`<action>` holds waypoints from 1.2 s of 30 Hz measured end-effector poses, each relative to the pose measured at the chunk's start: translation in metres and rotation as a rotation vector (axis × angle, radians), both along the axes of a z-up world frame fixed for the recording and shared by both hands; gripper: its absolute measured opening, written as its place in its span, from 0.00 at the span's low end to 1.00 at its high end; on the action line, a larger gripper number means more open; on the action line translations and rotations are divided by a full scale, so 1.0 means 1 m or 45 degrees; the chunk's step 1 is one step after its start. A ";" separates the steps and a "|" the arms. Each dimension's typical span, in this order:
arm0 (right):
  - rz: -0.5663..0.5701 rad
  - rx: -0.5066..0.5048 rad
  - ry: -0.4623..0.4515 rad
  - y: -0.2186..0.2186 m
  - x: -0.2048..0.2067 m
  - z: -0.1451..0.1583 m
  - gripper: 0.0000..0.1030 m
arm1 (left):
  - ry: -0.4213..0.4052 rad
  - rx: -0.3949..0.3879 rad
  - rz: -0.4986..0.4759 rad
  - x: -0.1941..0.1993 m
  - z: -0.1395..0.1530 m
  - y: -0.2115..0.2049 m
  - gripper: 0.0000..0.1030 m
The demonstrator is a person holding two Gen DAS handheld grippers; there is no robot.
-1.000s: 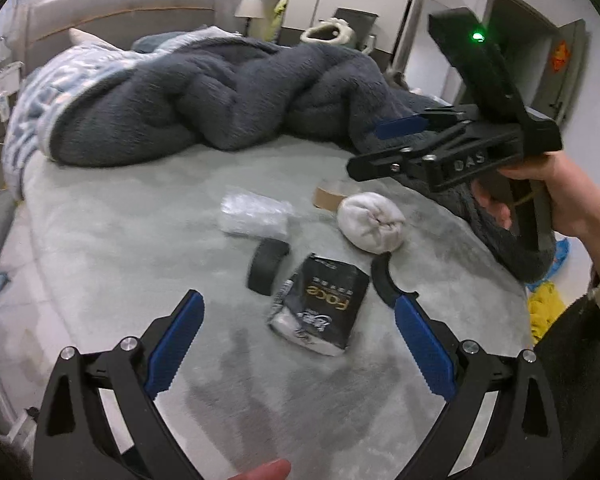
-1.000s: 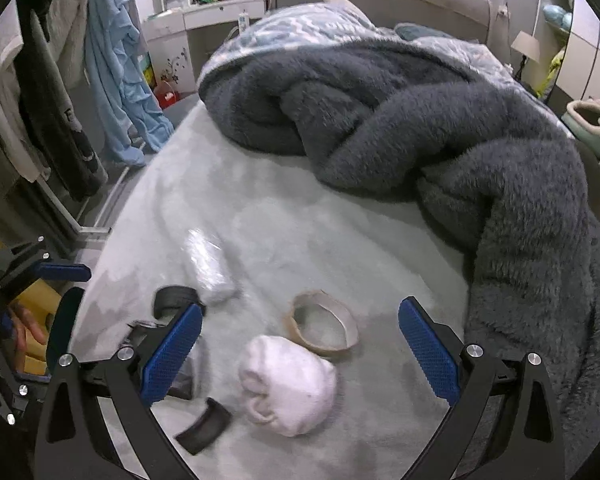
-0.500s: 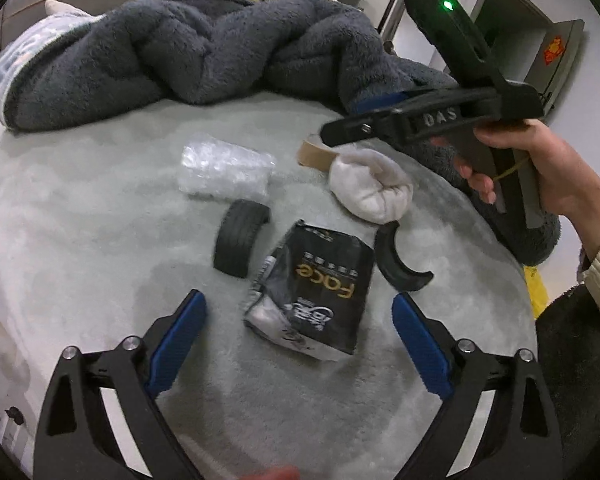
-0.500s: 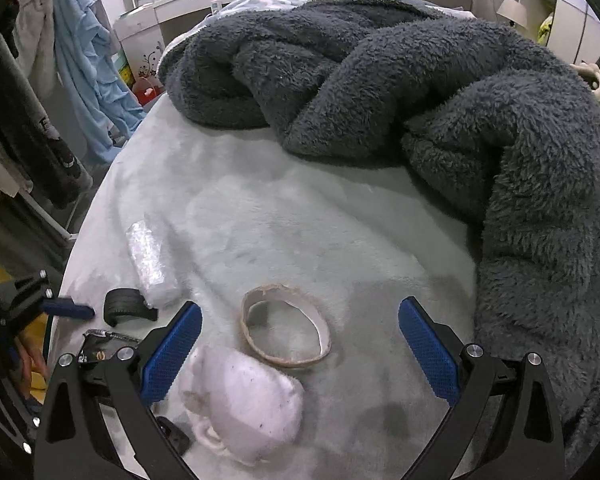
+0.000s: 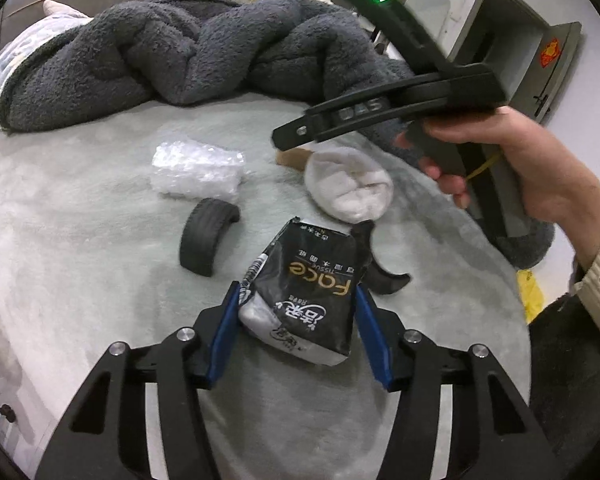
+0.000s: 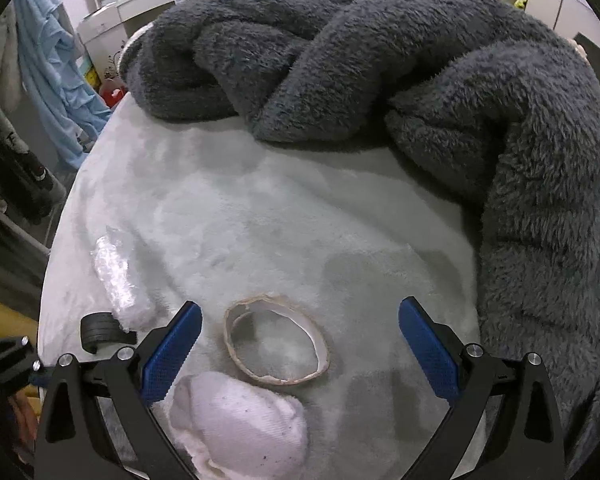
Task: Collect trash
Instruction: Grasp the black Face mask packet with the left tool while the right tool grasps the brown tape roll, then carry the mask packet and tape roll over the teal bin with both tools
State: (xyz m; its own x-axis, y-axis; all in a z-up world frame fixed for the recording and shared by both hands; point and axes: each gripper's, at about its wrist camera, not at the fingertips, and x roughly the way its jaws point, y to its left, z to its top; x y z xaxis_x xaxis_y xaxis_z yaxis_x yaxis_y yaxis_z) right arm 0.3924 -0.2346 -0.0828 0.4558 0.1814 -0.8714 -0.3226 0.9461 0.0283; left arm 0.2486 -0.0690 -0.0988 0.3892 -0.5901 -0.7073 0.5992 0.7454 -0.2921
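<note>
Six pieces of litter are counted on the pale grey bed cover (image 5: 80, 240): one black tissue pack (image 5: 312, 292), one white balled sock (image 5: 350, 186), one wad of clear plastic wrap (image 5: 198, 170), one empty cardboard tape ring (image 6: 276, 344), and two curved black plastic pieces (image 5: 208, 240), the second (image 5: 384, 276) lying just behind the pack. One dark grey fleece blanket (image 5: 180, 60) is heaped at the far side of the bed.

The tissue pack is seen as a crumpled, glossy black wrapper with gold lettering, white tissue bulging from its torn lower end. It is placed between the blue pads of the left gripper (image 5: 298, 334), whose jaws have just been closing and are now half drawn in, each pad set against a side of the pack while it lies on the cover.

The right gripper (image 6: 300, 344) is held wide apart above the tape ring, nothing gripped; the sock is seen beside its left pad.
</note>
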 end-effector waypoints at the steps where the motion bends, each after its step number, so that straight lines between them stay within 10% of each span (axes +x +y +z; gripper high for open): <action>1: -0.002 -0.003 0.005 0.000 -0.001 0.000 0.96 | -0.012 -0.005 -0.006 -0.003 0.003 -0.001 0.57; 12: 0.011 -0.103 0.081 0.019 -0.006 -0.011 0.54 | -0.088 -0.043 0.093 -0.013 0.028 0.014 0.56; 19: -0.023 -0.119 0.004 0.031 -0.001 0.010 0.45 | -0.102 0.018 0.257 -0.018 0.035 0.049 0.57; 24: -0.022 -0.135 0.038 0.037 0.003 0.005 0.44 | -0.095 0.015 0.335 -0.023 0.039 0.077 0.57; 27: -0.035 -0.163 0.066 0.034 0.001 -0.003 0.71 | -0.098 0.007 0.365 -0.028 0.043 0.093 0.57; 36: -0.131 -0.164 0.104 0.019 0.007 -0.010 0.67 | -0.090 -0.024 0.467 -0.036 0.051 0.136 0.57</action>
State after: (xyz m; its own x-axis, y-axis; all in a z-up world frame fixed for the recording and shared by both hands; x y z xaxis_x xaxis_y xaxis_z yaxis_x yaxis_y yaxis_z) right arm 0.3995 -0.2156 -0.0923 0.3928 0.0221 -0.9194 -0.2257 0.9715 -0.0731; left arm 0.2129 0.0673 -0.0482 0.6244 -0.4153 -0.6616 0.3128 0.9090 -0.2754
